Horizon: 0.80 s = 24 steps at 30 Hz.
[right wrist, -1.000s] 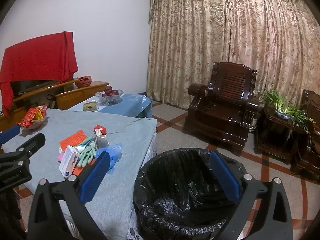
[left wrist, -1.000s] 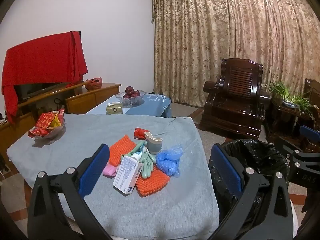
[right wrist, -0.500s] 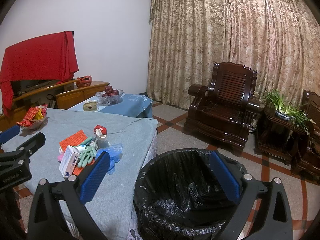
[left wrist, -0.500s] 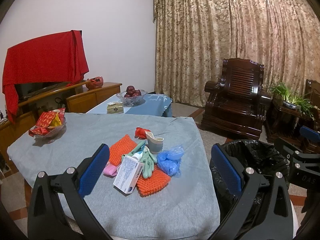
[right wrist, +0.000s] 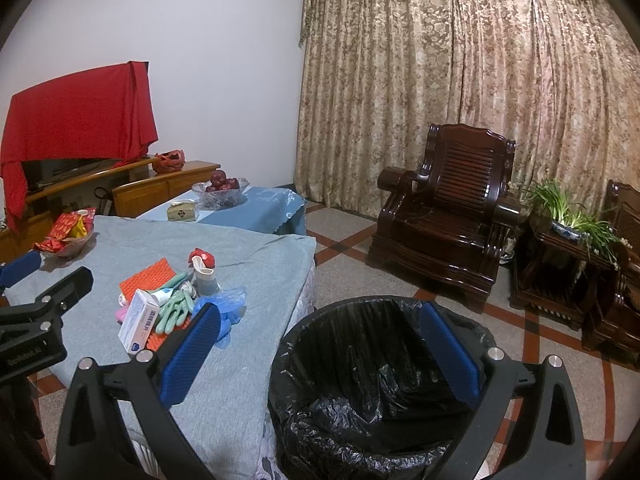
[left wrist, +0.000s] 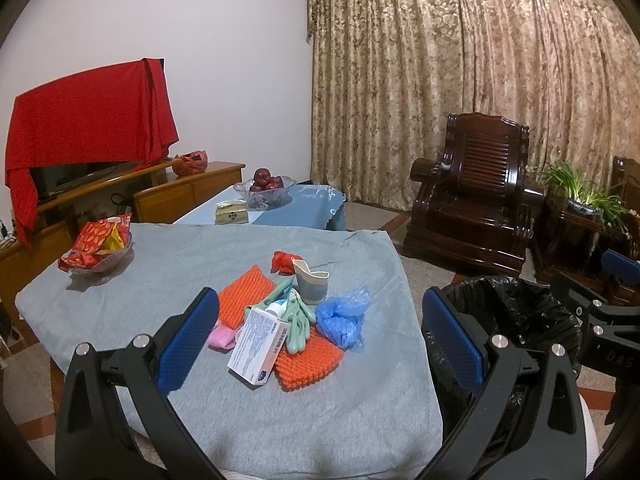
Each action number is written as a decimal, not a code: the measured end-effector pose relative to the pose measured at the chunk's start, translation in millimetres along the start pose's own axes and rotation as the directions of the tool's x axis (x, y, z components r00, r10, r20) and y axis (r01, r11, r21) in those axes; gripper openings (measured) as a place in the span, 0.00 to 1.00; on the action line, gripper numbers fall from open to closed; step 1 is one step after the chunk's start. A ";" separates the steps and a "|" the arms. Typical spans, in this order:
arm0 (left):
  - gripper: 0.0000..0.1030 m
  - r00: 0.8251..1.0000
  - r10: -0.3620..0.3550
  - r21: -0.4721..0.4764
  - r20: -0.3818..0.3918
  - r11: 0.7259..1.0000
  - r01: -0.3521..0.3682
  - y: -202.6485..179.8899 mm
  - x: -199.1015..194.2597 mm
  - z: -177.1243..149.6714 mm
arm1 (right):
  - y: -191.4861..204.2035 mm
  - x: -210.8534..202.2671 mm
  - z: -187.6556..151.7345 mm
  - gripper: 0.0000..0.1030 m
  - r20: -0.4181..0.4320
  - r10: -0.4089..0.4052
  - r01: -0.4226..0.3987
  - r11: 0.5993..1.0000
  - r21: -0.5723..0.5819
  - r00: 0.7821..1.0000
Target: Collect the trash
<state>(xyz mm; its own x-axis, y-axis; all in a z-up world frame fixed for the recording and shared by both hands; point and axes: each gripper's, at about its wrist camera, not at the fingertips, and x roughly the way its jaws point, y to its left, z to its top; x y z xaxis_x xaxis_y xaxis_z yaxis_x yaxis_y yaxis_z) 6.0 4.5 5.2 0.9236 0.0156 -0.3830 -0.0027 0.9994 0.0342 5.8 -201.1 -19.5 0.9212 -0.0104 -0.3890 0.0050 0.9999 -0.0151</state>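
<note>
The trash sits heaped near the front right corner of the tabletop (left wrist: 120, 300): a white cardboard box (left wrist: 260, 344) tipped across a knobbly orange mat (left wrist: 308, 364), pale green rubber gloves (left wrist: 298, 320), a crumpled blue plastic bag (left wrist: 340, 316), a torn paper cup (left wrist: 310, 284), a red wrapper (left wrist: 284, 260) and something soft and pink (left wrist: 222, 338). Over the last second almost nothing has shifted; the left view has only crept slightly, so collecting has apparently not begun and every piece remains to be lifted. The left tool (left wrist: 320, 340) hovers before the heap, its ribbed blue pads spread wide and empty. The right tool (right wrist: 320, 344) hangs equally wide and empty over the bin (right wrist: 304, 328), whose glossy, wrinkled black liner stands just beside the cloth-covered tabletop edge.
</note>
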 end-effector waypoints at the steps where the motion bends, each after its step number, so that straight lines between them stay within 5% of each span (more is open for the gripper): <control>1: 0.95 1.000 -0.002 -0.003 0.001 1.000 0.002 -0.4 -0.7 -3.4 | 1.0 0.0 0.1 0.94 0.000 0.000 0.000 1.000 0.000 1.000; 24: 0.95 1.000 -0.002 -0.001 -0.004 1.000 0.002 1.5 2.6 -7.2 | 1.0 0.9 -0.7 0.94 -0.001 0.000 0.000 1.000 0.000 1.000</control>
<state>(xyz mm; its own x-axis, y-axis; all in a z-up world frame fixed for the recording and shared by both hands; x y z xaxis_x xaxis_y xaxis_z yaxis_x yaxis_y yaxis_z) 5.6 6.3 -2.3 0.9223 0.0137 -0.3863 -0.0014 0.9995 0.0322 6.3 -200.1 -20.4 0.9206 -0.0105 -0.3904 0.0050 0.9999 -0.0151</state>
